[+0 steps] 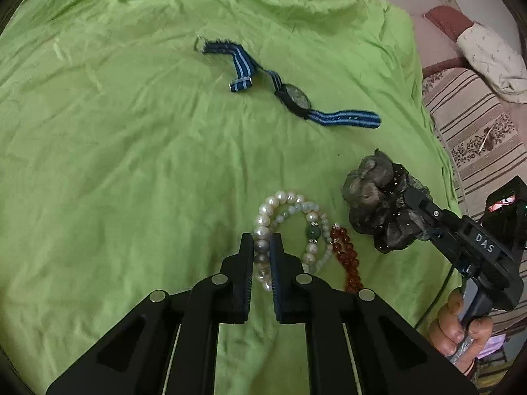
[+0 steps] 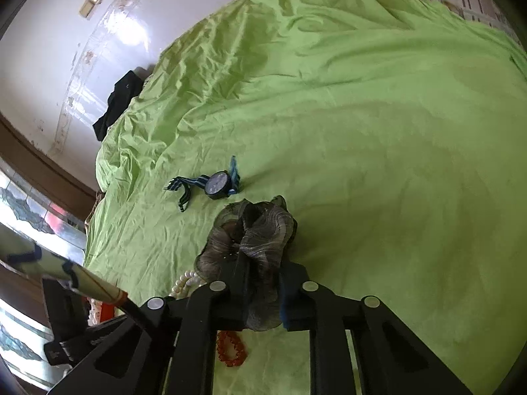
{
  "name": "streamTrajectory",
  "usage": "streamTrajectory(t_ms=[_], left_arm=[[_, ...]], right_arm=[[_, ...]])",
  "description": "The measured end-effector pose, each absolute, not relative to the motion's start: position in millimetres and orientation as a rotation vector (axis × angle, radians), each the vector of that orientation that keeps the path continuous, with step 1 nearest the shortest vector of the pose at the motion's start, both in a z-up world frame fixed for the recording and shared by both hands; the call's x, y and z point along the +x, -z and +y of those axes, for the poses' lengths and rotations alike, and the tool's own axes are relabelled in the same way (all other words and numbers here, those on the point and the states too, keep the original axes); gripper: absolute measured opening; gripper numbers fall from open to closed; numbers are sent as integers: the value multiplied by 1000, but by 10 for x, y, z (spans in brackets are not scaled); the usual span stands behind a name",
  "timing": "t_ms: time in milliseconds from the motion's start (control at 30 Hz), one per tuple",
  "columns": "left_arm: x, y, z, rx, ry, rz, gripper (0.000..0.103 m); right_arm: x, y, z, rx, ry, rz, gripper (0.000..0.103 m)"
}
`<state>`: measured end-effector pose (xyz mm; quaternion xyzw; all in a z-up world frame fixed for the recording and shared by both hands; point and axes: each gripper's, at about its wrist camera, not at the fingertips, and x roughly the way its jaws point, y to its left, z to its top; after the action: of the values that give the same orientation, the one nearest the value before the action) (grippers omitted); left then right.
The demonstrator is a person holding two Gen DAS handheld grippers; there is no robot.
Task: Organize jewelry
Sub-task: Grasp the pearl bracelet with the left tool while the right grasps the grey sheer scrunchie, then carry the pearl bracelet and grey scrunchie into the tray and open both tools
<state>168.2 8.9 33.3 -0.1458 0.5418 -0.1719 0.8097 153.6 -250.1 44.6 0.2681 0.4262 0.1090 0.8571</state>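
Left gripper (image 1: 262,247): black two-finger tongs, pointing steeply down, clenched on the pearl bracelet (image 1: 263,227); the pearls sit pinched between the two pads, with the rest of the loop curving away beyond the fingertips.

Right gripper (image 2: 260,263): same make, clenched on the grey-brown scrunchie (image 2: 253,230); the gauzy fabric is bunched between the fingers and spills out above and below them. In the left wrist view this gripper (image 1: 416,202) enters from the right, lettered "DAS" on its body, held by a person's hand (image 1: 461,326) at the grip.

Pale green bead bracelet (image 1: 313,227): lying inside and touching the pearl loop, one darker green bead on it.

Amber bead bracelet (image 1: 346,256): just beside the pale beads, on the side toward the scrunchie; in the right wrist view it shows below the right gripper's body.

Wristwatch (image 1: 294,98): dark case, blue striped fabric strap, lying flat and unbuckled, well apart from the bracelets, farther up the sheet.

Green sheet (image 1: 115,164): wrinkled, bearing all items.

Striped patterned bedding (image 1: 471,125) and a pillow (image 1: 487,52): beyond the sheet's right edge.

Black cloth (image 2: 118,102): at the sheet's far edge against a white wall.
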Motion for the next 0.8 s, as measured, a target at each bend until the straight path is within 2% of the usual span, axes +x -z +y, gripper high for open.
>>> streamTrajectory(t_ms=[333,800], left_arm=[[1004,-1055,407,-316,374,1019,9],[-49,-1722,900,-244,293,883,9]], right_arm=[[1137,-927,-2269,418,-269,789,13],[447,-1156,-2035,402,-308,750,13]])
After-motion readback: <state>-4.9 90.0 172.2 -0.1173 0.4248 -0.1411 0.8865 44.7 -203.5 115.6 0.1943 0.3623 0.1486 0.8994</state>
